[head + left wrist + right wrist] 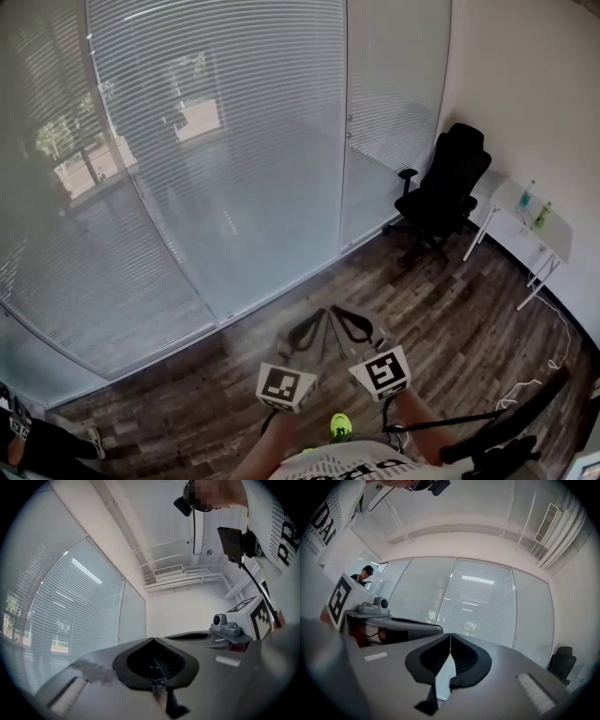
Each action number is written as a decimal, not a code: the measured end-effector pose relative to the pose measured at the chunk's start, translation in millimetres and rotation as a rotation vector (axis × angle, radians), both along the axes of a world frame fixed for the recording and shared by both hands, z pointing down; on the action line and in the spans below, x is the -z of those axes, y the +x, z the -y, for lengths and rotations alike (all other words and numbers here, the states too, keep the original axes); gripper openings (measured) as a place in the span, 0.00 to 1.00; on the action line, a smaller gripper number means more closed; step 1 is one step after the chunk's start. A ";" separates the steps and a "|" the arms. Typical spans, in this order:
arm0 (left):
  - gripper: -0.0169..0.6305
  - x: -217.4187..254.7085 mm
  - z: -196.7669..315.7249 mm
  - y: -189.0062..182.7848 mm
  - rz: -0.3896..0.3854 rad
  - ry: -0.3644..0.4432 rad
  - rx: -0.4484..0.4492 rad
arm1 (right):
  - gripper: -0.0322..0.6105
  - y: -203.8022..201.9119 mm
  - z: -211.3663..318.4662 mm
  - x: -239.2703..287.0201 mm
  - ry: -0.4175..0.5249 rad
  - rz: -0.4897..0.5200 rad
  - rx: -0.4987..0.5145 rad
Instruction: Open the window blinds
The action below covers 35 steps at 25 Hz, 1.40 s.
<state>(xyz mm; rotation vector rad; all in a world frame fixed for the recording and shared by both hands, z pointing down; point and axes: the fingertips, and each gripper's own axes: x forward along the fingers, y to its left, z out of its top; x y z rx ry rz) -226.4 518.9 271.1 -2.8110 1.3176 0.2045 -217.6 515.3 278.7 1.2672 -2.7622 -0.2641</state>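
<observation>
Head view: closed blinds (216,141) cover the wall from left to centre, well apart from both grippers. Left gripper (307,330) and right gripper (350,324) are side by side low in frame, the fingers of each pressed together on nothing. Slats judged thin, light and easily kinked, so don't pinch them; take a cord or wand, though none is visible, only a small fitting (349,119) on the frame.
</observation>
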 end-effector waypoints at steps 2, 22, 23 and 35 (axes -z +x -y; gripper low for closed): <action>0.01 -8.7 15.6 9.8 0.028 0.001 -0.002 | 0.06 10.5 15.7 -2.1 0.005 -0.003 0.005; 0.01 -50.0 124.0 106.3 0.027 0.023 0.001 | 0.06 106.4 127.0 -47.1 -0.013 0.091 -0.004; 0.01 -56.2 131.7 107.1 0.032 0.024 -0.002 | 0.06 107.5 134.8 -52.5 -0.018 0.098 -0.007; 0.01 -66.4 255.2 117.8 0.028 0.036 -0.034 | 0.06 118.5 260.8 -59.9 0.000 0.064 -0.030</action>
